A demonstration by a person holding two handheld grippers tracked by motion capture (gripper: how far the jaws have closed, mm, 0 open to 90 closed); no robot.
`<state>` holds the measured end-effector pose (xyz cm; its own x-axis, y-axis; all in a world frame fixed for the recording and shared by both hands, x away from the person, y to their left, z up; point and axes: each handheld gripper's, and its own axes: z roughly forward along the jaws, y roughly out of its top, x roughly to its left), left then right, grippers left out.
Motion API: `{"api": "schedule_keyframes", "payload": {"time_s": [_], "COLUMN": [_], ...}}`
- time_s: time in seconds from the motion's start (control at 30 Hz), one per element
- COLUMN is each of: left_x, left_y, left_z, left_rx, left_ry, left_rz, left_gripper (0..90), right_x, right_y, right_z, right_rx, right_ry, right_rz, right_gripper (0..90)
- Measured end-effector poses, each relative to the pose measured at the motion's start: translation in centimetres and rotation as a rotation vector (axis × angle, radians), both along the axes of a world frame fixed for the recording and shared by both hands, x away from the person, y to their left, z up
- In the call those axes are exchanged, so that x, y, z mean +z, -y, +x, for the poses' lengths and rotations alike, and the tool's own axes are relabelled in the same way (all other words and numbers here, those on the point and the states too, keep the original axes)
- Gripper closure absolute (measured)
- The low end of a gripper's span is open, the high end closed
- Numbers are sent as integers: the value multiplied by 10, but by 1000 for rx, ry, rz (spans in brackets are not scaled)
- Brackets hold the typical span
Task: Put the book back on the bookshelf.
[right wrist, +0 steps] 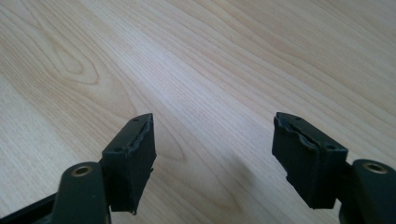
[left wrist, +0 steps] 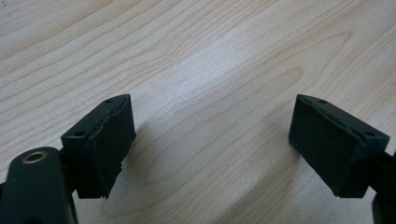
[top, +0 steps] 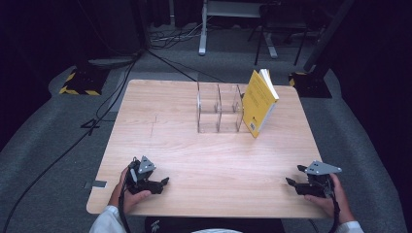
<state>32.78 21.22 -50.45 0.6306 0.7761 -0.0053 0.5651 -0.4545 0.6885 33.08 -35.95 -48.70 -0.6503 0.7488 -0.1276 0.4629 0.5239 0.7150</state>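
Observation:
A yellow book (top: 259, 102) stands upright and tilted, leaning against the right end of a clear plastic divider rack (top: 219, 108) at the back middle of the wooden table (top: 194, 155). My left gripper (top: 164, 183) rests near the front left corner, held by a hand, far from the book. In its own view the left gripper (left wrist: 212, 140) is open over bare wood. My right gripper (top: 293, 175) sits near the front right edge. Seen from its own camera, the right gripper (right wrist: 212, 151) is open with nothing between the pads.
The rack's compartments look empty. Beyond the table lie grey floor, black cables (top: 102, 107), a yellow-black striped base (top: 80, 82) at back left and stand legs (top: 203, 34) at the back.

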Motion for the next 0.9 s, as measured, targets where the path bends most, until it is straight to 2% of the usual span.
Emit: {"api": "schedule_keyframes", "payload": {"time_s": [0.4, 0.5, 0.9], "left_x": [0, 0, 0], "left_y": [0, 0, 0], "left_z": [0, 0, 0], "left_rx": [0, 0, 1], "left_ry": [0, 1, 0], "left_rz": [0, 1, 0], "left_gripper": [152, 152, 152], "right_x": [-13, -17, -17], "right_y": [26, 34, 37], "right_z": [-13, -15, -16], "right_rx": [-55, -71, -73], "right_ry": [-37, -49, -48], "right_rz": [76, 124, 123], "right_gripper": [301, 268, 255]}}
